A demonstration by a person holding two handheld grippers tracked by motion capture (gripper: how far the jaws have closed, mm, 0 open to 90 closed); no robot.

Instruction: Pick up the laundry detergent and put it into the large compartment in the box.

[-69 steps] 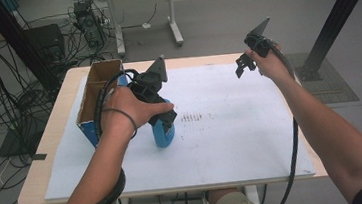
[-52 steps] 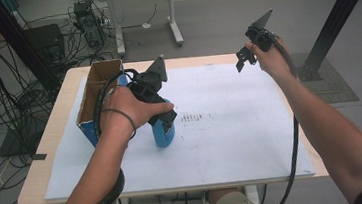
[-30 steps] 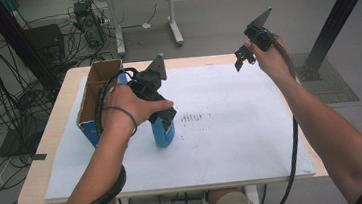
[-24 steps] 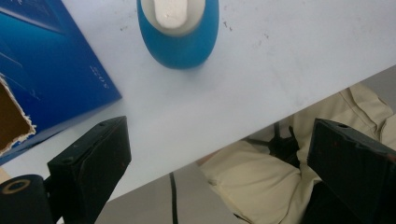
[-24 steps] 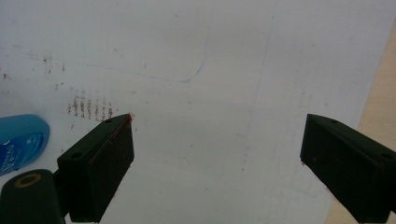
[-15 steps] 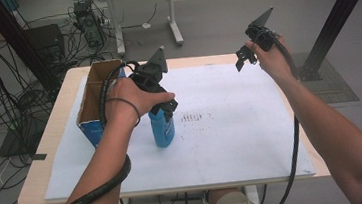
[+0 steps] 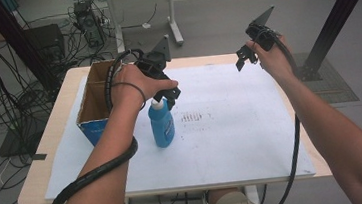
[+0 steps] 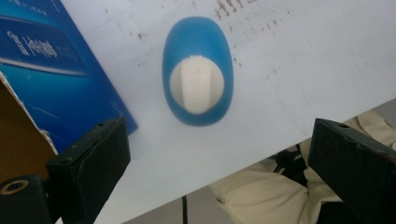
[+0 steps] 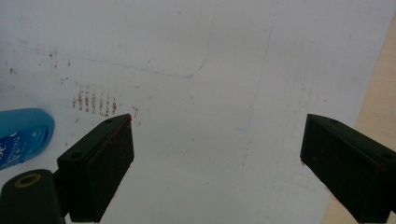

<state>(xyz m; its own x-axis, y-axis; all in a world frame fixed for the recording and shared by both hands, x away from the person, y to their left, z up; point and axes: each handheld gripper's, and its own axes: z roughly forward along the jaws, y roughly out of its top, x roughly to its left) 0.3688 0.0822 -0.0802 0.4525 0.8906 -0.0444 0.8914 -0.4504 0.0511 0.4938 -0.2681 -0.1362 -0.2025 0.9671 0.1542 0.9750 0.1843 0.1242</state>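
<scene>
Your left hand-held gripper (image 7: 165, 94) hovers wide open directly above the white cap of the upright blue bottle (image 7: 162, 125), left of frame centre beside the cardboard box (image 7: 91, 110). Grasp not yet made. Your right hand-held gripper (image 7: 245, 57), also wide, idles upper right.

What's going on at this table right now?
A person works with a gripper in each hand. The left gripper hangs open right above the white cap of an upright blue bottle, which stands on the white sheet beside a cardboard box. The right gripper is open, raised over the table's far right, holding nothing.
</scene>
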